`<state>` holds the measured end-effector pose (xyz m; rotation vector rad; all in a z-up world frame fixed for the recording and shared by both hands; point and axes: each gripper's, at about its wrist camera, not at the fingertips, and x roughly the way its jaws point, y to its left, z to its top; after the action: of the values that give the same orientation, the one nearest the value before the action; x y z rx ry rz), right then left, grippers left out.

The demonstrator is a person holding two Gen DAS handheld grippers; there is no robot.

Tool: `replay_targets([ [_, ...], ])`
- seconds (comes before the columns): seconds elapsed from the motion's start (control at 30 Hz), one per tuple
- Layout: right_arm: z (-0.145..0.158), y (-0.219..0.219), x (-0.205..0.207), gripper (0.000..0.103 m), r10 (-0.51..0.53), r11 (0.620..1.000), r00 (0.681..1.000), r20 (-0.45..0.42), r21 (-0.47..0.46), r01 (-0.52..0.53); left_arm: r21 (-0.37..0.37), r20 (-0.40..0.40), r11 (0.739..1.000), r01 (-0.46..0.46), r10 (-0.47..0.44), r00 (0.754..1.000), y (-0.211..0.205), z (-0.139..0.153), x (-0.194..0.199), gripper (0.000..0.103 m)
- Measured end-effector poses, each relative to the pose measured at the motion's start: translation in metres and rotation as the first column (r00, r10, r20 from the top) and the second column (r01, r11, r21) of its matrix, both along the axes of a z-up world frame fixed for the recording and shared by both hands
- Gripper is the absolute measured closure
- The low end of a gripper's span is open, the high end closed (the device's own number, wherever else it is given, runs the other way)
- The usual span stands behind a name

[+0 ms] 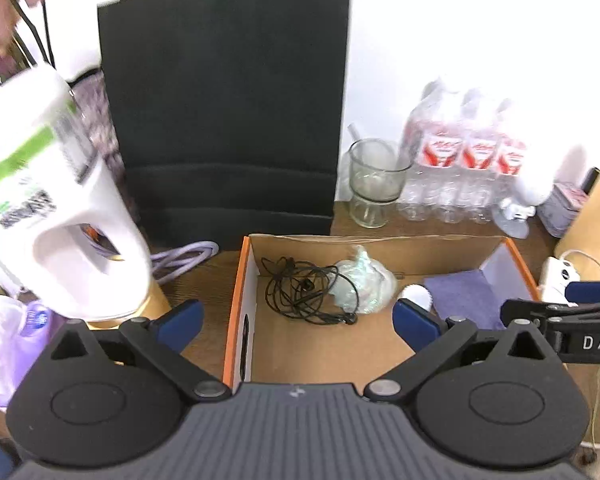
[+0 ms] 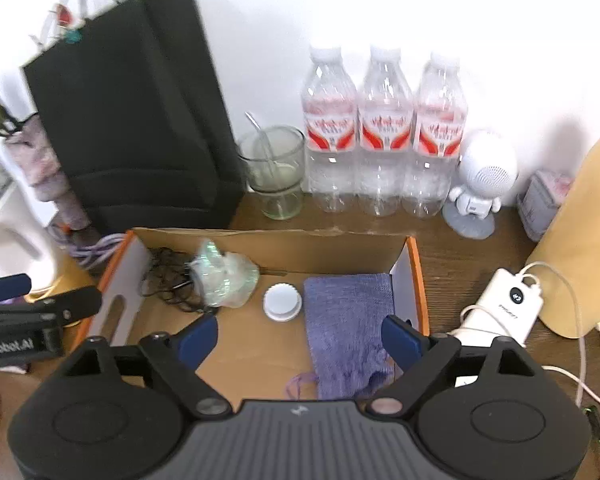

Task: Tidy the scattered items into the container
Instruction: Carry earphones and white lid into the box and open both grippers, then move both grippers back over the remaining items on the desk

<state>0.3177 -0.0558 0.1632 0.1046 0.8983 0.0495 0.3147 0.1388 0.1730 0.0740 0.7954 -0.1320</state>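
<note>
An open cardboard box (image 1: 242, 276) with an orange rim sits on the wooden table; it also shows in the right wrist view (image 2: 414, 280). Inside lie tangled black earphones (image 1: 306, 290), a crumpled clear plastic wrap (image 1: 362, 280), a white cap (image 2: 282, 302) and a purple cloth (image 2: 346, 320). My left gripper (image 1: 298, 316) is open and empty above the box's near edge. My right gripper (image 2: 300, 338) is open and empty over the box, its right finger above the cloth. Each gripper shows at the edge of the other's view.
A black paper bag (image 1: 228, 108) stands behind the box. A glass jar (image 2: 276, 172), three water bottles (image 2: 384, 132) and a white robot figurine (image 2: 482, 184) line the wall. A white jug (image 1: 52, 204) and purple cable (image 1: 184, 260) lie left. A white charger (image 2: 504, 304) with cable lies right.
</note>
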Motion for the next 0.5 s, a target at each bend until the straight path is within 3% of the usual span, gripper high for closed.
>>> replay_targets([
  [0.17, 0.019, 0.012, -0.041, 0.012, 0.028, 1.000, 0.997, 0.068, -0.013, -0.027, 0.001, 0.086, 1.000, 0.026, -0.026, 0.996, 0.005, 0.013, -0.050, 0.000],
  [0.33, 0.019, 0.024, -0.077, 0.012, 0.037, 0.999, 0.989, 0.144, -0.029, -0.033, -0.003, 0.145, 0.999, 0.032, -0.031, 0.989, 0.008, 0.005, -0.087, 0.000],
  [0.5, -0.004, 0.022, -0.121, 0.011, 0.035, 0.999, 0.959, 0.283, -0.007, -0.034, -0.075, 0.294, 0.997, 0.020, 0.003, 0.956, 0.021, -0.022, -0.132, 0.000],
])
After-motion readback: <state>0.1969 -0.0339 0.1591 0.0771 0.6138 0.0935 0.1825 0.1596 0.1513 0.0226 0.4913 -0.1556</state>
